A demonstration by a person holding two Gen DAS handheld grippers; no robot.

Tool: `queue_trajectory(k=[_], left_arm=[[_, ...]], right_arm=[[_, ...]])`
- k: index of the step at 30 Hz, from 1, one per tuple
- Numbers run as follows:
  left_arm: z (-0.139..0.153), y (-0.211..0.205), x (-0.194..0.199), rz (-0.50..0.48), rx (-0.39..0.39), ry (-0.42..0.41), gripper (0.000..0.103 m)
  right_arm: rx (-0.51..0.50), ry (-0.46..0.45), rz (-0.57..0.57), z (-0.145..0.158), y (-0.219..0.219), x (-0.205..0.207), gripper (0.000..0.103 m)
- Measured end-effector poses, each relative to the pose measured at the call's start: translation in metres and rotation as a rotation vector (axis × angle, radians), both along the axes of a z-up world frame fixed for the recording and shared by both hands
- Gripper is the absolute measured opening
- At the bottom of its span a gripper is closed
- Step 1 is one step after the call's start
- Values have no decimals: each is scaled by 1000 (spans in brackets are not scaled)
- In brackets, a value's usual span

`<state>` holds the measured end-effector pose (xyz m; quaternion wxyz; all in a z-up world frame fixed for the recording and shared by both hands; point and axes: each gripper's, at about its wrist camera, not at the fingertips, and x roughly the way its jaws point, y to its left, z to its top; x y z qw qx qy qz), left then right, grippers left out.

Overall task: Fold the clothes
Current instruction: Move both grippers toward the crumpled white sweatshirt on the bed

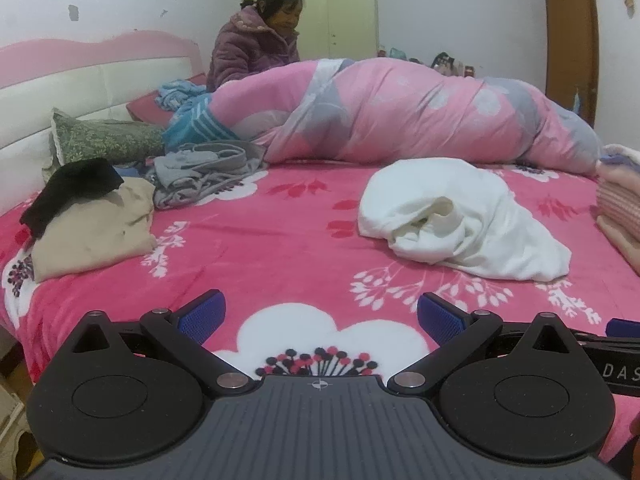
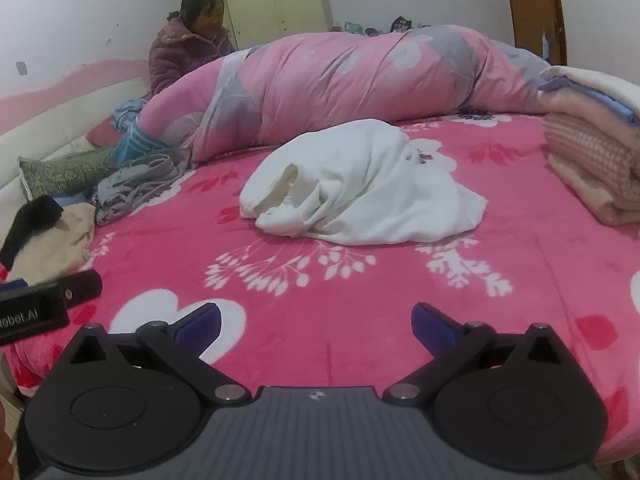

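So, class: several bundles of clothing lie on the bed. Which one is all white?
The crumpled white garment mid-bed; the beige pile carries a black piece, and the tangled heap is grey.

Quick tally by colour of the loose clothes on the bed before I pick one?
White: 1, crumpled white garment
Beige: 1, beige garment
Black: 1, black garment on the beige one
Grey: 1, grey heap; pieces inside cannot be told apart
Total: 4

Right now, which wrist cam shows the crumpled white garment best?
Right wrist view: the white garment lies near centre, whole outline and its rolled opening visible on the pink bedspread. Left wrist view shows it complete too, but off to the right.
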<state>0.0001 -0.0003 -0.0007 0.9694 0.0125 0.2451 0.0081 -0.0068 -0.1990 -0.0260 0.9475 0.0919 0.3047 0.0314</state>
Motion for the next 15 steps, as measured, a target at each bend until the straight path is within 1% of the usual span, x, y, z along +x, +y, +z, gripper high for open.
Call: queue_trajectory(k=[2, 5, 7, 9, 13, 15], left_arm=[[-2, -1, 0, 2, 3, 5, 103], [-6, 10, -1, 8, -41, 13, 103], [-9, 18, -3, 11, -67, 19, 103], [-10, 23, -6, 11, -79, 23, 103], [-10, 25, -14, 0, -84, 19, 103], [-12, 26, -12, -11, -75, 52, 103]], right_arm=[[-22, -4, 8, 1, 4, 2, 103], [-56, -9, 20, 1, 9, 5, 103], [-47, -32, 21, 3, 16, 1, 103], [-33, -26, 19, 5, 18, 0, 103], [-6, -10, -3, 8, 14, -5, 103], [-6, -1, -32, 8, 15, -7, 103]])
